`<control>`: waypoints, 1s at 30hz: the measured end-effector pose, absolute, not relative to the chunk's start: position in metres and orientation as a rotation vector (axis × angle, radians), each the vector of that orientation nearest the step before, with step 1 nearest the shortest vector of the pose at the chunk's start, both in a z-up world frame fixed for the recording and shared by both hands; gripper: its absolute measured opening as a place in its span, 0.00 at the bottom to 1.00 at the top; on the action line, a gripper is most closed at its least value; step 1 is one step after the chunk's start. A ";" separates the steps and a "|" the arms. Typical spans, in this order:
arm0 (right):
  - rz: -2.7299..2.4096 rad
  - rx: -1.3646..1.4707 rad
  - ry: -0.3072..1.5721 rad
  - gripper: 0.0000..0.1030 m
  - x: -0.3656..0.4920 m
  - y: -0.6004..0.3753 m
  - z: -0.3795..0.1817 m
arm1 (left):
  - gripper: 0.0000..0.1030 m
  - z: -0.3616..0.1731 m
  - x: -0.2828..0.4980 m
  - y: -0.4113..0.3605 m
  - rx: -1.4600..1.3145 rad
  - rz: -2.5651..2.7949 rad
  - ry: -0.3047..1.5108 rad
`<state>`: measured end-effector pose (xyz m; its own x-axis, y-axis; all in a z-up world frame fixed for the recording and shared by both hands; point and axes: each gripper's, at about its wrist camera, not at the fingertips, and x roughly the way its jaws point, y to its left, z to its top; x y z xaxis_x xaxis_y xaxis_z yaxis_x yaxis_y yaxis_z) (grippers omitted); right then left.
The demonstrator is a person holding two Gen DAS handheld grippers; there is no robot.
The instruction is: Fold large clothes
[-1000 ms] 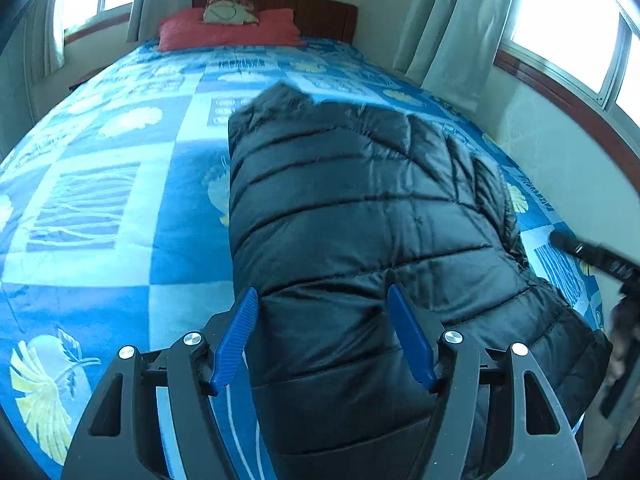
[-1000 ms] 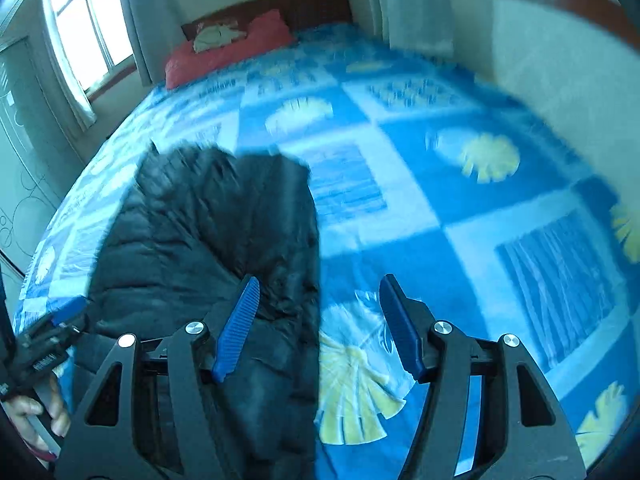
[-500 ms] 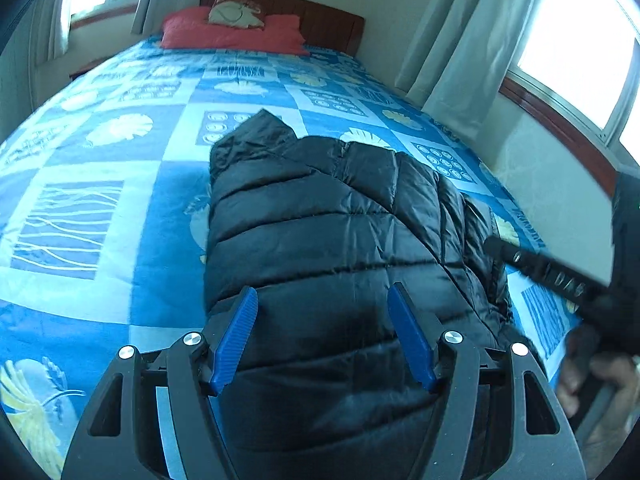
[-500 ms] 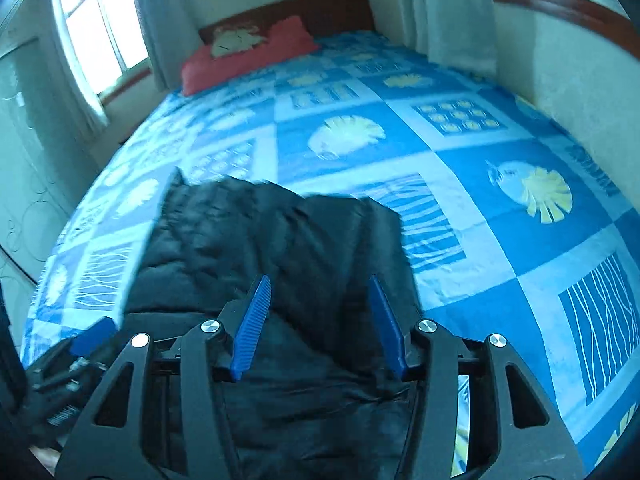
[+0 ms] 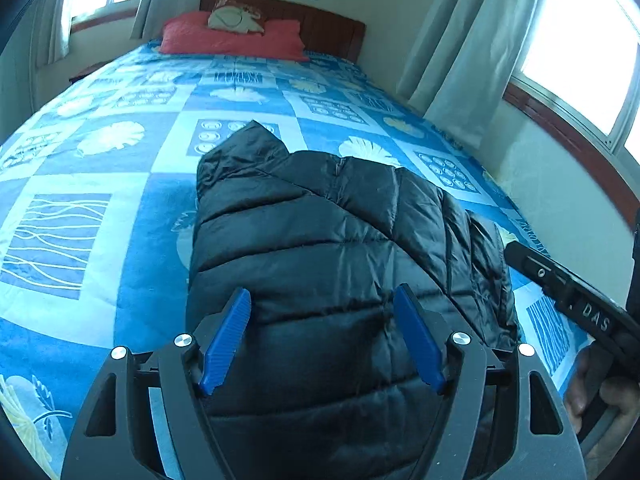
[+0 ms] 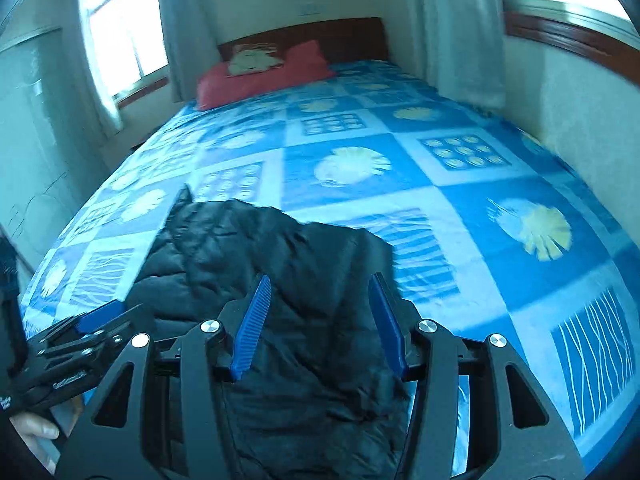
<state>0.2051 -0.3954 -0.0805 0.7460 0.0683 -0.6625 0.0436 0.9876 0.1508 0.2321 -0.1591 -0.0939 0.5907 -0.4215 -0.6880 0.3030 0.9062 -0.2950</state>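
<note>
Black puffer jacket (image 5: 328, 264), glossy and quilted in puffy horizontal ribs, lies bunched on the blue patterned bedspread (image 5: 92, 208) straight ahead of my left claw (image 5: 322, 338) and my right claw (image 6: 322, 316). Both gape wide, holding nothing. Since a second ago my right claw swung left from bare bedspread over the jacket.

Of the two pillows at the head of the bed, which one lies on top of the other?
The small cream pillow lies on top. It rests on the wide red pillow, which lies on the blue bedspread against the wooden headboard.
</note>
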 end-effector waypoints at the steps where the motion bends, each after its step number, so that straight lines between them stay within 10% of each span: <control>1: 0.018 0.149 0.752 0.49 0.211 -0.395 -0.087 | 0.70 -0.095 0.235 -0.161 -0.150 -0.419 0.843; 30: -0.015 0.193 0.784 0.52 0.234 -0.401 -0.169 | 0.83 -0.145 0.252 -0.193 -0.057 -0.405 0.851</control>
